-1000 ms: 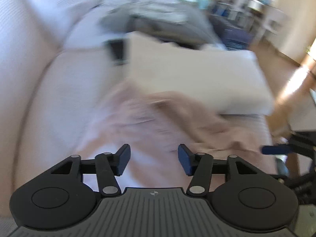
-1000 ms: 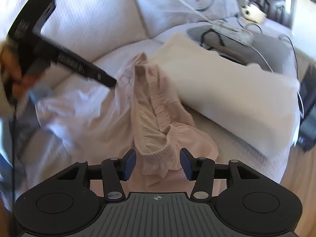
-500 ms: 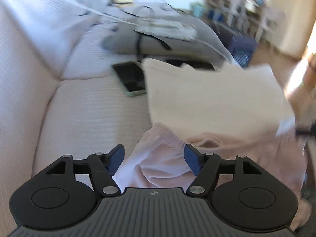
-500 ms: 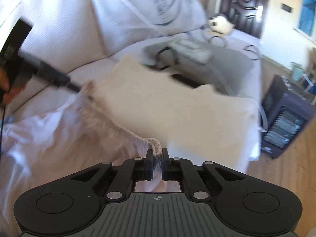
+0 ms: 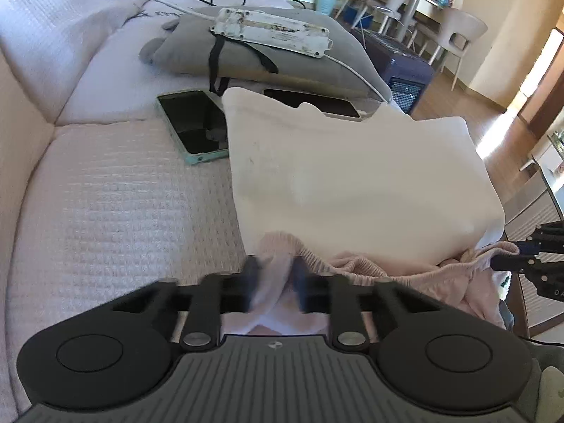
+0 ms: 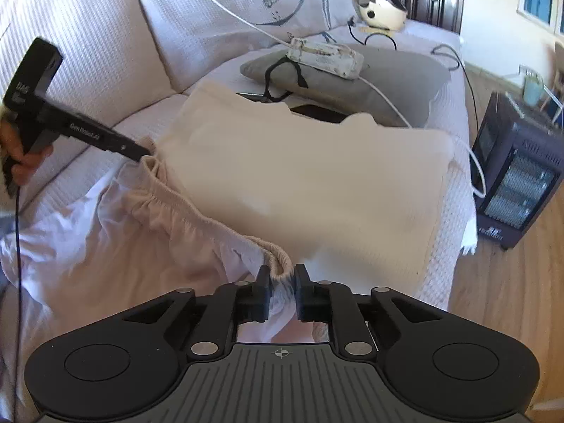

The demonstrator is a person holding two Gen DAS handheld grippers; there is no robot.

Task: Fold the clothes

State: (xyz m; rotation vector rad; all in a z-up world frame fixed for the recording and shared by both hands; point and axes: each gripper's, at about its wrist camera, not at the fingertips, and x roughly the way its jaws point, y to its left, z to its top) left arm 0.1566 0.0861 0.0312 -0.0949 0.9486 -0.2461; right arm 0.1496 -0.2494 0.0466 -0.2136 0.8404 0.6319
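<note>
Pink shorts (image 6: 148, 232) lay on sofa (image 5: 105, 190), at 6 o'clock of white pillow (image 6: 317, 176) | left gripper (image 5: 273, 280) jaws closing on waistband | right gripper (image 6: 282, 282) jaws opening, waistband between them.

Open sofa seat (image 5: 105, 204) fills the left of the left wrist view — bare and passable. Ahead, a white pillow (image 5: 352, 183) blocks the centre, with a phone (image 5: 192, 125) touching its upper left corner. Behind them, at the top, a grey cushion (image 5: 310, 67) carries a power strip (image 5: 271, 31) and cables. At right, wooden floor (image 6: 511, 282) lies open below a dark heater (image 6: 514, 172).
</note>
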